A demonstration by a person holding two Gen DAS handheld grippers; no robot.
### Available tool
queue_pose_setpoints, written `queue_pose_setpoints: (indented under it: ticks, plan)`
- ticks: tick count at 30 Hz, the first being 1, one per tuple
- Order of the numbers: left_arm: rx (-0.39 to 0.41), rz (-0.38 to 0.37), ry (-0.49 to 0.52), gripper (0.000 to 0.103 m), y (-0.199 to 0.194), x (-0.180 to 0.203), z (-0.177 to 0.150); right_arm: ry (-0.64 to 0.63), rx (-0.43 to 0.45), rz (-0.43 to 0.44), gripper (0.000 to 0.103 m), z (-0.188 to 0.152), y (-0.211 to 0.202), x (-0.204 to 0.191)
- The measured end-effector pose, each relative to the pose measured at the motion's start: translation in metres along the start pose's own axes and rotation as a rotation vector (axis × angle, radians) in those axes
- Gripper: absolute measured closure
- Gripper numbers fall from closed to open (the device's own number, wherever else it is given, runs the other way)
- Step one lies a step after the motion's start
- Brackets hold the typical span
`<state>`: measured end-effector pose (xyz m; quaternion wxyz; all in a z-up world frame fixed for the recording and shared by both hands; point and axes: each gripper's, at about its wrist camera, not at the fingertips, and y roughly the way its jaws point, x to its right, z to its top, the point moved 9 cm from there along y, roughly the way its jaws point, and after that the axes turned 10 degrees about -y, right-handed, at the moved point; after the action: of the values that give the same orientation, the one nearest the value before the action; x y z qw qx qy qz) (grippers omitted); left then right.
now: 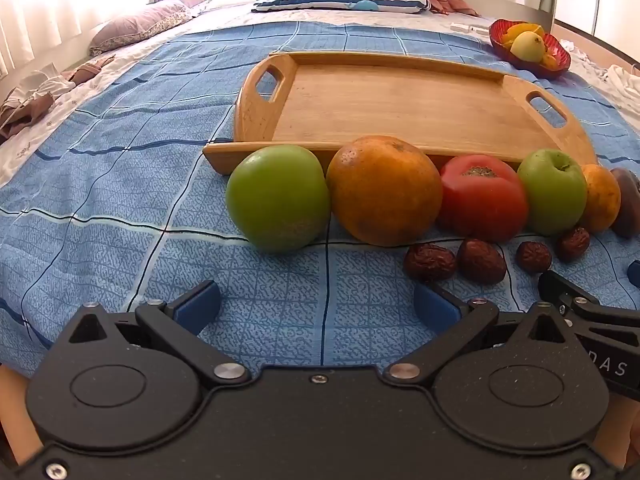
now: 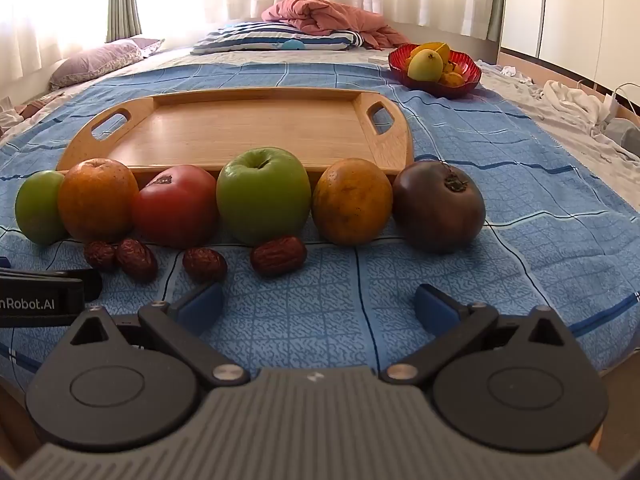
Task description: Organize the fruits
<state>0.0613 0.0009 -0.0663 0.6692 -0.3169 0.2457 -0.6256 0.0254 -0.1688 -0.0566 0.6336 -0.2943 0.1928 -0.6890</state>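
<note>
Left wrist view: the left gripper (image 1: 318,306) hangs over the blue checked bedspread (image 1: 120,184), jaws spread wide with nothing between them. Straight ahead sits a row of fruit against the near rim of the bare rectangular wooden tray (image 1: 400,100): a round green apple (image 1: 278,198), a large orange (image 1: 384,190), a red tomato (image 1: 482,196), a second green apple (image 1: 554,192). Four wrinkled dark-red dates (image 1: 430,262) lie just before them.

Right wrist view: the right gripper (image 2: 318,306) is gaping too, holding nothing. A dark purple round fruit (image 2: 438,206) ends the row on the right. Far back, a red glass bowl (image 2: 470,74) holds yellow fruit.
</note>
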Motion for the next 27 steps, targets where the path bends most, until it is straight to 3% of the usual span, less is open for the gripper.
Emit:
queue_pose_setpoints:
  ticks: [27]
  plan:
    - [0.005, -0.001, 0.007, 0.0, -0.0017, 0.0011, 0.0, 0.001, 0.001, 0.001, 0.0, 0.0, -0.0008, -0.0013]
